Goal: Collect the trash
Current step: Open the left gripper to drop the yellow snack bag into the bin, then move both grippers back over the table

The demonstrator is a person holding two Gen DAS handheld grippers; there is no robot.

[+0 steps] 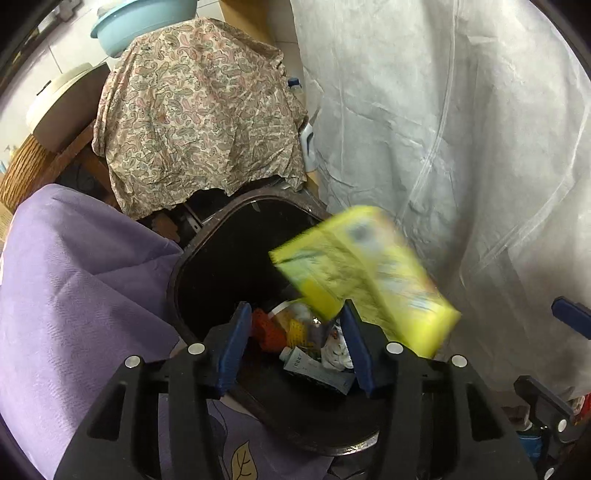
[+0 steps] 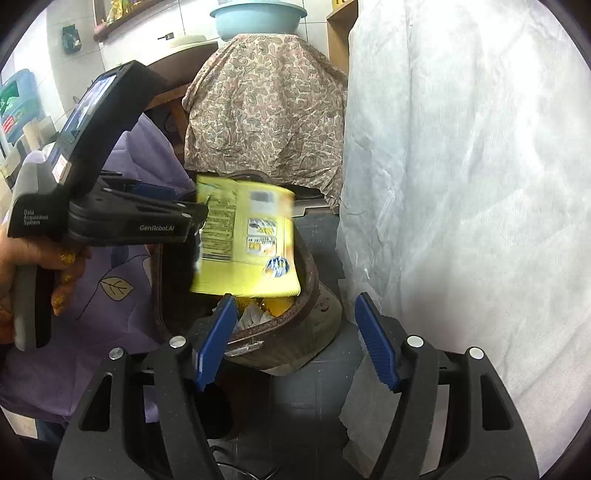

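Observation:
A yellow snack packet is in mid-air, blurred, over the open dark trash bin; it also shows in the right wrist view above the bin's rim. My left gripper is open above the bin, and no finger touches the packet. The bin holds several pieces of trash, among them a tube and crumpled paper. My right gripper is open and empty, just in front of the bin. The left gripper's body shows at the left of the right wrist view.
A purple cloth covers something left of the bin. A paisley cloth drapes an object behind it, with a light blue basin on top. A white sheet hangs on the right.

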